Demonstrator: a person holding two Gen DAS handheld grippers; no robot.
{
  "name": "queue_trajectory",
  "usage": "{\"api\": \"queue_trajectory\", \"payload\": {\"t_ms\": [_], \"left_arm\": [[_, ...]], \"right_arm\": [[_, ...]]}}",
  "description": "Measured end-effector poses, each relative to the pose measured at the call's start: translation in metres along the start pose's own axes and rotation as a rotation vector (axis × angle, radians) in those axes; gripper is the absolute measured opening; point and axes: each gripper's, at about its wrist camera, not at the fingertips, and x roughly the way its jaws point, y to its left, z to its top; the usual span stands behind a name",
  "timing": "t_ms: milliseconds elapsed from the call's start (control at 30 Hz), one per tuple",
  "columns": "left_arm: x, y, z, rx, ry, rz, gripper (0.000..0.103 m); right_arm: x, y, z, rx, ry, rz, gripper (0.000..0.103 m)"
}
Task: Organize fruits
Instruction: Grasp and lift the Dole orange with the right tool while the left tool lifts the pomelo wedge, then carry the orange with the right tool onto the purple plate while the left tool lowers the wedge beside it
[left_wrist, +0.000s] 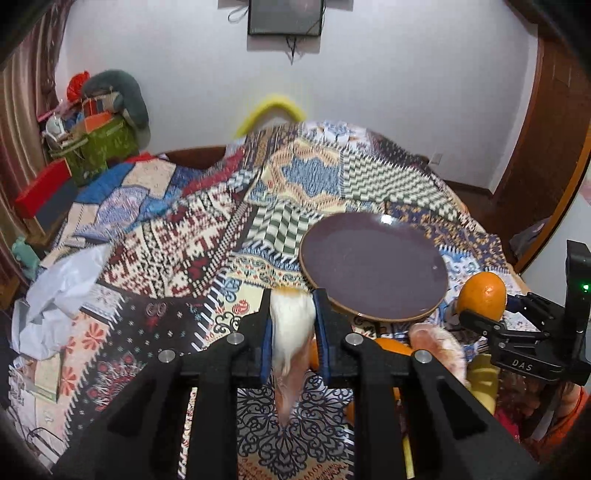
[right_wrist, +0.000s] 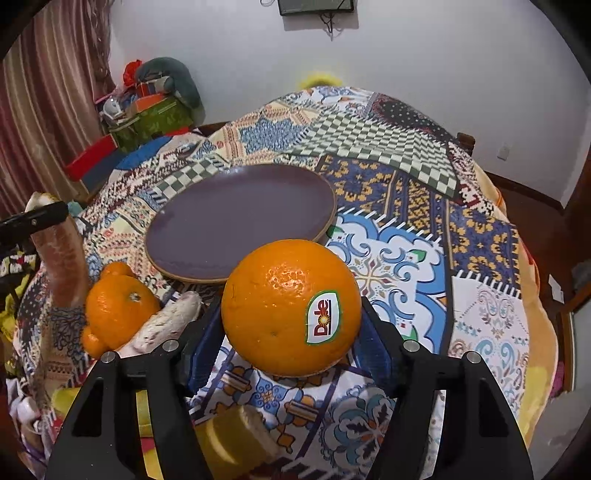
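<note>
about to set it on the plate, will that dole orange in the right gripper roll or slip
The orange is round with glossy skin, so it will probably roll once released, though the dark plate looks shallow and its raised rim may stop it. Held by the right gripper at its widest part, it seems unlikely to slip.

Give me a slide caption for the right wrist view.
Right gripper holds a Dole-stickered orange before an empty purple plate on a patchwork quilt.

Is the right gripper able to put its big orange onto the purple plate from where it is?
Probably yes. The right gripper holds the orange just before the plate, which looks bare, with nothing between them.
</note>
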Motion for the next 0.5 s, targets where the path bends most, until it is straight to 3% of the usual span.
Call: {"api": "queue_trajectory", "payload": {"t_ms": [200,500], "left_arm": [[-0.029,-0.008,0.012,-0.006,-0.064,-0.047,0.019],[-0.047,-0.029,0.033,0.04,-0.141,-0.055,0.019]], "right_arm": [[-0.028,0.003,0.01,-0.005,-0.064,-0.01,0.065],[-0.06,0.012,0.035,-0.04,-0.177,-0.035,0.065]]}}
